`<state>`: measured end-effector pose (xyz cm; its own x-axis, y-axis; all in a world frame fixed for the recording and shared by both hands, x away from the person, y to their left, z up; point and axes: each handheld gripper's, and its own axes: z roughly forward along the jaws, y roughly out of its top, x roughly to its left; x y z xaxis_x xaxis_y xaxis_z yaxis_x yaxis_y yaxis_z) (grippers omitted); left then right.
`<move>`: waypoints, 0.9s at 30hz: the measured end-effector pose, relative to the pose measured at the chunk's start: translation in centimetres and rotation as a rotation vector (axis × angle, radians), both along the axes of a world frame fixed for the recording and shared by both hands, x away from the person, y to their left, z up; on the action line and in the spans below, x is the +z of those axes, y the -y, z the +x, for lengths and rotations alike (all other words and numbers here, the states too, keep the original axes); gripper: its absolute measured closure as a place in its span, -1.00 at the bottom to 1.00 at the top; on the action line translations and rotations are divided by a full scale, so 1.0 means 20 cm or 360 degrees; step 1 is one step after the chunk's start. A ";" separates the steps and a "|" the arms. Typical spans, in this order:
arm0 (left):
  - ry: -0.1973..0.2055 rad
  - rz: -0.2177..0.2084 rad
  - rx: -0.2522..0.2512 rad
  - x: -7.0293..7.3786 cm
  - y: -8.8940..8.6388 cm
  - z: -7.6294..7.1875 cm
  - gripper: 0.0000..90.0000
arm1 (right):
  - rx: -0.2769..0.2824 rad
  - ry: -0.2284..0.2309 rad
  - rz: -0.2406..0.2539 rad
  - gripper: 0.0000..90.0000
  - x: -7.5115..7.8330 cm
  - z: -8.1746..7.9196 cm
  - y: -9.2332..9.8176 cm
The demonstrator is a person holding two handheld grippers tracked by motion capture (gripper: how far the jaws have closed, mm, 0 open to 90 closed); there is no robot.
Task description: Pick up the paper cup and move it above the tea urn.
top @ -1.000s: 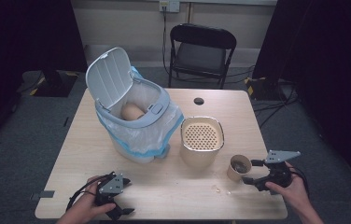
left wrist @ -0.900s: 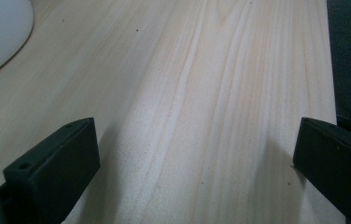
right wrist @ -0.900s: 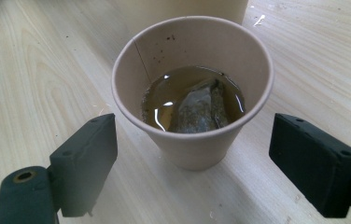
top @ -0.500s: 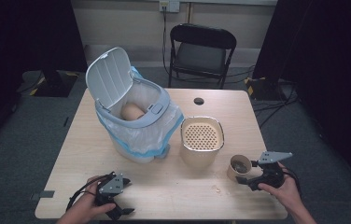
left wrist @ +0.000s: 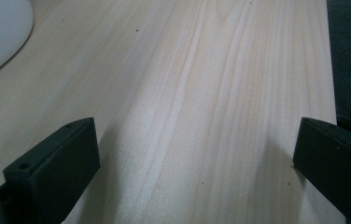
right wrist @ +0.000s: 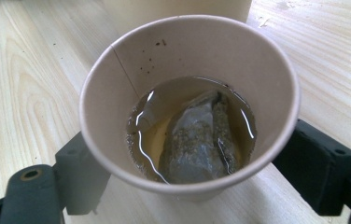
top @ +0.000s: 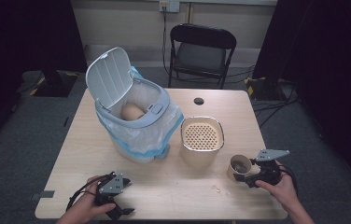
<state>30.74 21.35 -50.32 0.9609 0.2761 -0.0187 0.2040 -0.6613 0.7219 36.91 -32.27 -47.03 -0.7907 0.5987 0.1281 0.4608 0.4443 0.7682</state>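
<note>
Two right gripper fingers flank the paper cup.

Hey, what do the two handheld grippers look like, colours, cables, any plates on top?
Both are black. The left gripper and the right gripper each carry a grey three-cornered plate on top. A black cable loops from the left one. In the gripper views the jaws are blocky black pads with small round holes. No sleeves show.

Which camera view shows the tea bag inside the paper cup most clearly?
The right gripper view: the tea bag lies in brown liquid inside the paper cup, seen close. The high view gives the cup's dark inside, small.
</note>
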 end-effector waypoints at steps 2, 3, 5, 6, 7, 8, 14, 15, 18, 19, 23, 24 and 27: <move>0.0001 0.0000 0.0000 0.00 0.00 0.00 -1.00 | 0.0001 -0.0001 0.0015 -0.61 -0.01 0.00 0.00; 0.0000 0.0000 0.0000 0.00 0.00 0.00 -1.00 | 0.0002 -0.0007 0.0023 -0.61 -0.01 0.00 0.00; 0.0001 -0.0002 0.0000 0.00 0.00 0.00 -1.00 | 0.0004 -0.0010 0.0036 -0.61 -0.02 0.01 0.00; 0.0000 0.0000 0.0000 0.00 0.00 0.00 -1.00 | 0.0003 -0.0006 0.0033 -0.61 -0.02 0.01 0.00; 0.0000 0.0000 0.0000 0.00 0.00 0.00 -1.00 | -0.0001 -0.0009 0.0030 -0.62 -0.02 0.01 0.00; -0.0001 -0.0001 0.0001 0.00 0.00 0.00 -1.00 | -0.0001 -0.0007 0.0027 -0.62 -0.02 0.01 -0.01; 0.0000 -0.0002 0.0000 0.00 0.00 0.00 -1.00 | 0.0011 -0.0021 0.0044 -0.61 -0.03 0.02 -0.02; 0.0000 0.0000 0.0000 0.00 0.00 0.00 -1.00 | 0.0006 -0.0021 0.0040 -0.60 -0.03 0.02 -0.02; -0.0001 -0.0001 0.0000 0.00 0.00 0.00 -1.00 | 0.0020 -0.0019 0.0047 -0.56 -0.03 0.02 -0.03; 0.0000 -0.0001 0.0001 0.00 0.00 0.00 -1.00 | 0.0023 -0.0022 0.0050 -0.56 -0.03 0.03 -0.03; 0.0000 0.0000 0.0000 0.00 0.00 0.00 -1.00 | 0.0033 -0.0021 0.0066 -0.47 -0.03 0.02 -0.04; 0.0000 0.0000 -0.0001 0.00 0.00 0.00 -1.00 | 0.0033 -0.0012 0.0058 -0.47 -0.03 0.02 -0.04; 0.0000 -0.0001 0.0001 0.00 0.00 0.00 -1.00 | 0.0038 0.0003 0.0033 -0.43 -0.02 0.02 -0.04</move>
<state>30.73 21.35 -50.33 0.9608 0.2767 -0.0190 0.2046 -0.6606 0.7223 37.35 -31.38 -47.41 -0.8051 0.5767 0.1388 0.4487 0.4390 0.7784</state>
